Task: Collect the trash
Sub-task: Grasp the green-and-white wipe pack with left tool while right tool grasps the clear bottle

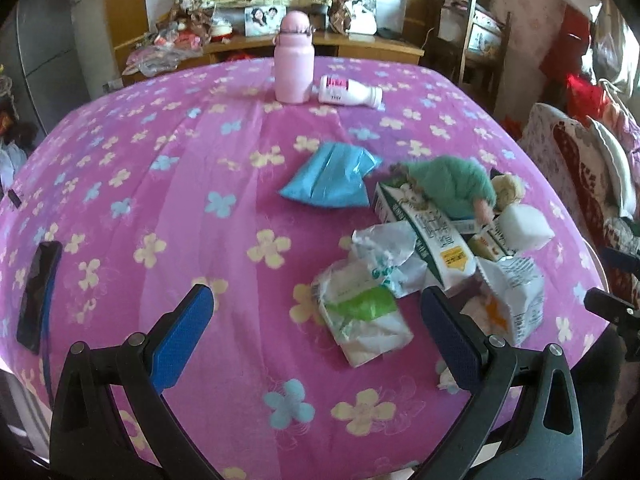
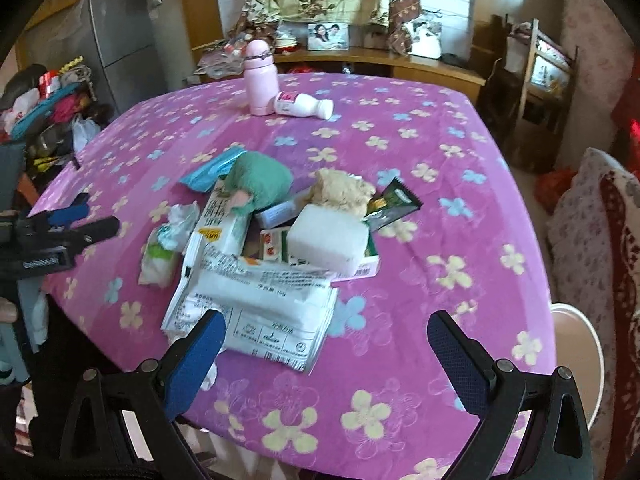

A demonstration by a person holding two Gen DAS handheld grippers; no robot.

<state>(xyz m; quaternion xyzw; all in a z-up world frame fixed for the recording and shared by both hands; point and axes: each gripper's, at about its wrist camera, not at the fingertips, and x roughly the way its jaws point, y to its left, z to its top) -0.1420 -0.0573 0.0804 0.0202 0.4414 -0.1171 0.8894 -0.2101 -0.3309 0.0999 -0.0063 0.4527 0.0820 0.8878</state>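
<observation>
A heap of trash lies on the pink flowered tablecloth (image 1: 160,208): a crumpled white and green wrapper (image 1: 360,312), a milk carton (image 1: 424,228), a white printed bag (image 2: 256,304), a white foam block (image 2: 328,240), a teal cloth lump (image 2: 256,180), a beige crumpled wad (image 2: 340,192), a dark sachet (image 2: 394,200) and a blue folded bag (image 1: 328,176). My left gripper (image 1: 316,312) is open, just above the white and green wrapper. My right gripper (image 2: 326,334) is open, its left finger over the white printed bag. Neither holds anything.
A pink flask (image 1: 294,60) stands at the table's far side with a white bottle (image 1: 350,92) lying beside it. A dark phone (image 1: 38,296) lies at the table's left edge. A fridge (image 2: 116,40), shelves and a cushioned chair (image 2: 600,240) surround the table.
</observation>
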